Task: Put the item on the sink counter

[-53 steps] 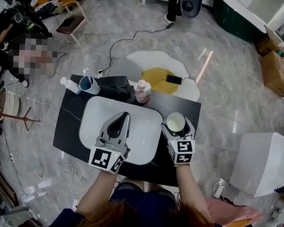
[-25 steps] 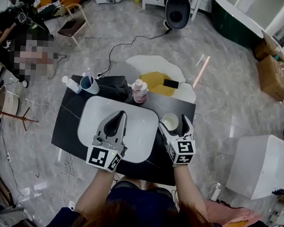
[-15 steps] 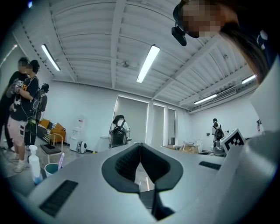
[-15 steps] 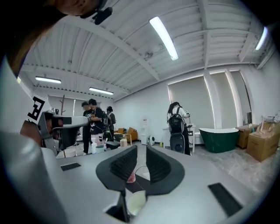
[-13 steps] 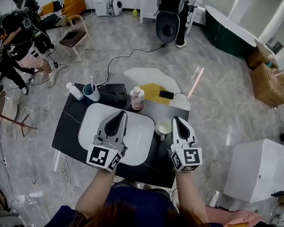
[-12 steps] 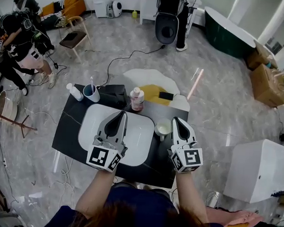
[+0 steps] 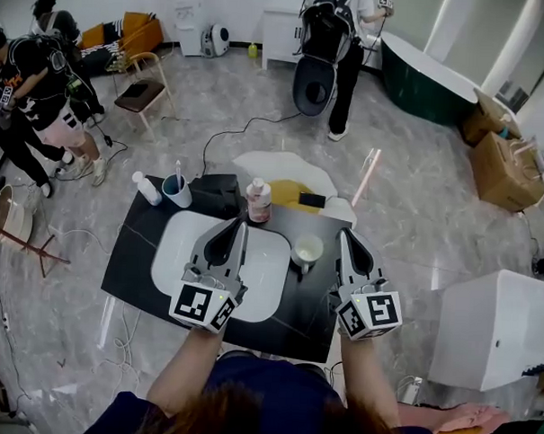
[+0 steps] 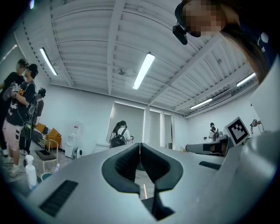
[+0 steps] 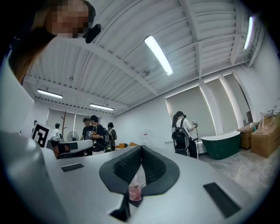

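The cup (image 7: 306,251) stands free on the desk (image 7: 140,260), right of the basin (image 7: 185,244). The right hand-held gripper (image 7: 347,236) has lifted off, its jaws just closed empty. The left hand-held gripper (image 7: 238,226) is also closed and empty. Placing looks done.

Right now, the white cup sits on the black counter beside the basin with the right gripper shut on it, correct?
No. The white cup sits on the black counter beside the basin, but the right gripper is shut on nothing, apart from the cup; the head view shows it.
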Demonstrator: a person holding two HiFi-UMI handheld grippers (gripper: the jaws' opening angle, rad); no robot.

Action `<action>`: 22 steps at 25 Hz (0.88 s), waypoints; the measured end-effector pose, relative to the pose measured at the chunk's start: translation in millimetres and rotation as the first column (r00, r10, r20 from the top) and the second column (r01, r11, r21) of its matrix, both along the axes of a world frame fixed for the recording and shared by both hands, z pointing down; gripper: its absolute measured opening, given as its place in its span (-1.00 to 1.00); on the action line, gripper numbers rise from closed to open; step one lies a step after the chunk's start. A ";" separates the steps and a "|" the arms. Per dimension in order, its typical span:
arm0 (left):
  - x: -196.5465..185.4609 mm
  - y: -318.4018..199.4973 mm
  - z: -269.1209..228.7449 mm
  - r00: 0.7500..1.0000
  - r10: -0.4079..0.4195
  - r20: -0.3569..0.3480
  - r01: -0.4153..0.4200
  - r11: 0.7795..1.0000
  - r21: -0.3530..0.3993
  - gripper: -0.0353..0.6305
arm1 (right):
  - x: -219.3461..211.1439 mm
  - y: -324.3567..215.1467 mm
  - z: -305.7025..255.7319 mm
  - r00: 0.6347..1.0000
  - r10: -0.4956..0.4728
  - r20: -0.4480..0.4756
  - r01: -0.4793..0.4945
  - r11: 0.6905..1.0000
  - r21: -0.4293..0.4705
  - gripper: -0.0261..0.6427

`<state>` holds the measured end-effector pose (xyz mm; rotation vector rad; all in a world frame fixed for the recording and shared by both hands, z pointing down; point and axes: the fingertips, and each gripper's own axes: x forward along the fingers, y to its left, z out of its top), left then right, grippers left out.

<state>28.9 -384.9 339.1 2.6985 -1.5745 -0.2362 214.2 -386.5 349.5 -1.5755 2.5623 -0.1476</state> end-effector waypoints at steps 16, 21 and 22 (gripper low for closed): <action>1.2 21.7 -11.8 0.999 -0.036 0.026 0.036 0.999 0.017 -0.82 | 6.8 22.9 -25.5 0.993 0.050 -0.106 -0.043 0.997 0.067 -0.88; -0.7 21.7 -9.7 0.999 -0.034 0.022 0.033 0.999 0.010 -0.82 | 5.7 23.1 -26.0 0.995 0.048 -0.091 -0.043 0.997 0.060 -0.88; -1.1 21.7 -9.6 0.999 -0.034 0.023 0.034 0.999 0.010 -0.82 | 5.8 22.8 -25.5 0.995 0.048 -0.089 -0.043 0.997 0.058 -0.88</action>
